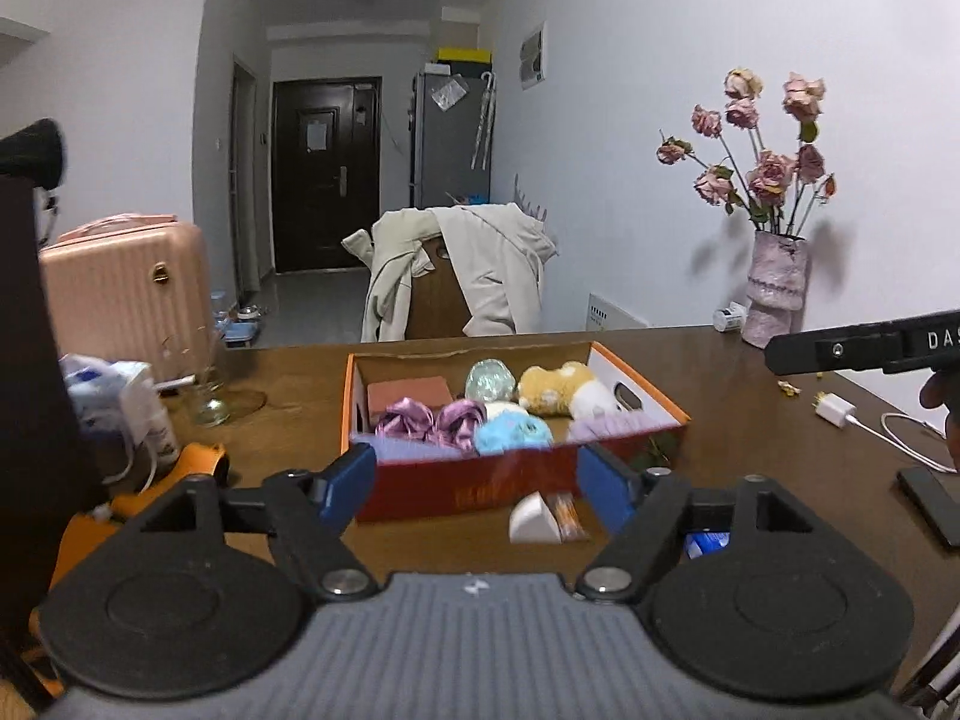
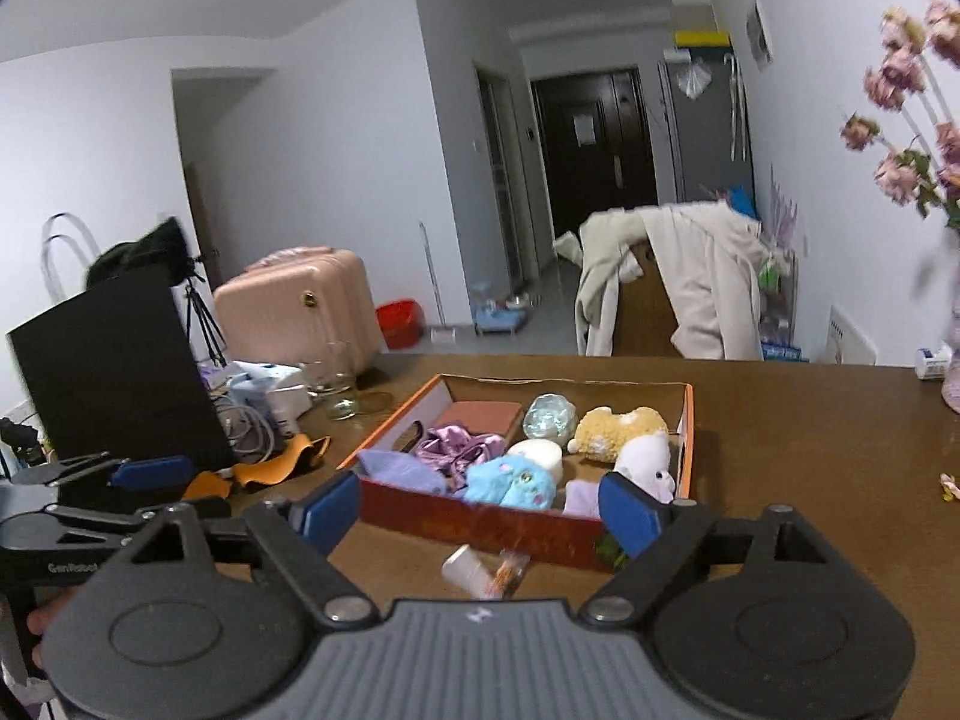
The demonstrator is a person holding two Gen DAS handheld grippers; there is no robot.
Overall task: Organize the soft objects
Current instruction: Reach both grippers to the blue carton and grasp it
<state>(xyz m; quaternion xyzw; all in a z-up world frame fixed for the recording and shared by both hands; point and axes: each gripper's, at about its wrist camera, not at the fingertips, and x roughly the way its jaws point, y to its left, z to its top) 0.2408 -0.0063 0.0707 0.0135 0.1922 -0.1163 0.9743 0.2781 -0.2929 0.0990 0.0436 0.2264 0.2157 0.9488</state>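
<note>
An orange-red cardboard box [image 1: 480,489] [image 2: 480,525] sits on the brown table and holds soft things: a blue plush [image 1: 513,432] [image 2: 510,480], a yellow plush [image 1: 555,387] [image 2: 621,429], purple satin scrunchies [image 1: 432,420] [image 2: 456,444], a white plush [image 2: 648,459], a lilac cloth [image 2: 399,468] and a pink pad [image 1: 408,393]. My left gripper [image 1: 477,483] is open and empty, just short of the box's near wall. My right gripper [image 2: 480,507] is open and empty, also at the near wall. The left gripper also shows in the right wrist view [image 2: 153,471].
A small white wedge and an orange wrapper [image 1: 543,519] [image 2: 480,570] lie in front of the box. A vase of dried roses [image 1: 774,282], a charger with cable [image 1: 837,408] and a phone [image 1: 930,507] are to the right. A glass [image 1: 210,384], tissues and a black box [image 2: 114,366] are to the left.
</note>
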